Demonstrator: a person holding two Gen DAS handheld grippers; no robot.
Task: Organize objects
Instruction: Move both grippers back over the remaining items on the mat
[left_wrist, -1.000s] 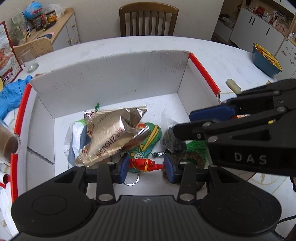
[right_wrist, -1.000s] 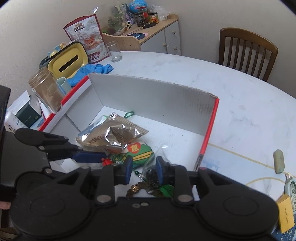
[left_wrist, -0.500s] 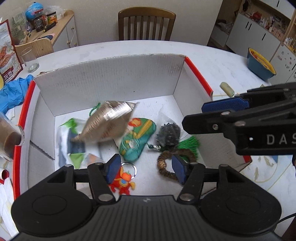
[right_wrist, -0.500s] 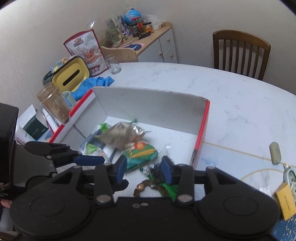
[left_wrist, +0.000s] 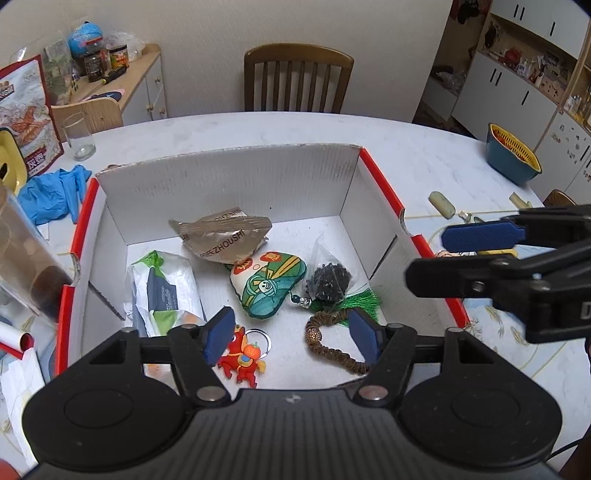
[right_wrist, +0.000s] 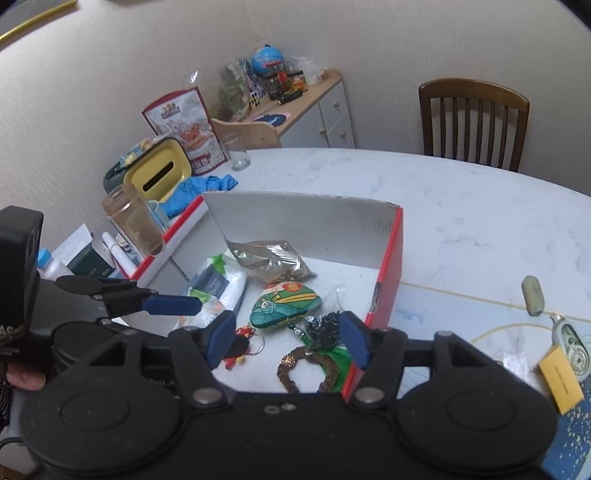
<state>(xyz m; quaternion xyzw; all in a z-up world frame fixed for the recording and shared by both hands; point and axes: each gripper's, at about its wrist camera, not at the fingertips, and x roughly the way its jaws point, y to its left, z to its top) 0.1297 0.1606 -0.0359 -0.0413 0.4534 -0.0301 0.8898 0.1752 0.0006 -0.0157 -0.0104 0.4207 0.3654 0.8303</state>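
Note:
A white cardboard box with red edges (left_wrist: 380, 184) (right_wrist: 391, 251) sits on the table. In it lie a foil snack bag (left_wrist: 225, 240) (right_wrist: 269, 258), a white and green packet (left_wrist: 162, 291), a green embroidered pouch (left_wrist: 269, 284) (right_wrist: 284, 302), a clear bag of black beads (left_wrist: 328, 280), a brown bead bracelet with a green tassel (left_wrist: 332, 343) (right_wrist: 295, 365) and a red toy keychain (left_wrist: 243, 358) (right_wrist: 240, 343). My left gripper (left_wrist: 291, 339) is open and empty above the box's near side. My right gripper (right_wrist: 288, 339) is open and empty above the box's right front corner.
Left of the box are a brown jar (right_wrist: 133, 225), a blue glove (left_wrist: 51, 192), a glass (left_wrist: 79, 136) and a yellow bin (right_wrist: 159, 173). On the right are a blue and yellow basket (left_wrist: 511, 155), a small pale green object (right_wrist: 532, 295) and a yellow card (right_wrist: 559, 376). A wooden chair (left_wrist: 295, 81) stands behind the table.
My left gripper let go of the red toy keychain, which now lies in the box. The foil bag dropped and settled at the back. Both grippers opened and pulled up and back.

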